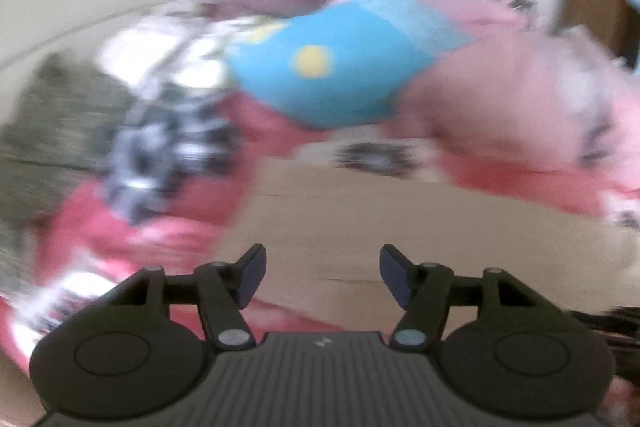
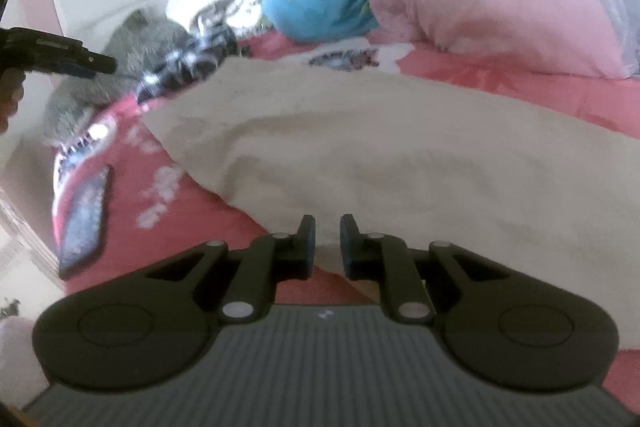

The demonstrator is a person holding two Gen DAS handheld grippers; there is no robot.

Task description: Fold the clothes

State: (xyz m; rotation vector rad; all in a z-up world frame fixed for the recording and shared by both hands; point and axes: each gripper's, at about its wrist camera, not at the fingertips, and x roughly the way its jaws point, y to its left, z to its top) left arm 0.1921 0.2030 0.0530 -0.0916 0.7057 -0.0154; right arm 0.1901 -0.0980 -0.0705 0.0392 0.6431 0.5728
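Beige garment lies seemingly folded, on red bedspread.

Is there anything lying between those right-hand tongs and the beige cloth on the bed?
Nothing visible. The right tongs sit right at the near edge of the beige cloth, nothing gripped, only pink bedspread beside it.

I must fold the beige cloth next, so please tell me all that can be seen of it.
The beige cloth is plain, soft-looking fabric with light wrinkles, no print visible. It lies spread fairly flat on the red bedspread, one rounded corner toward the grey and checked clothes. Its near edge reaches the right gripper, whose jaws stand slightly apart without clamping it. Its right end runs out of view.
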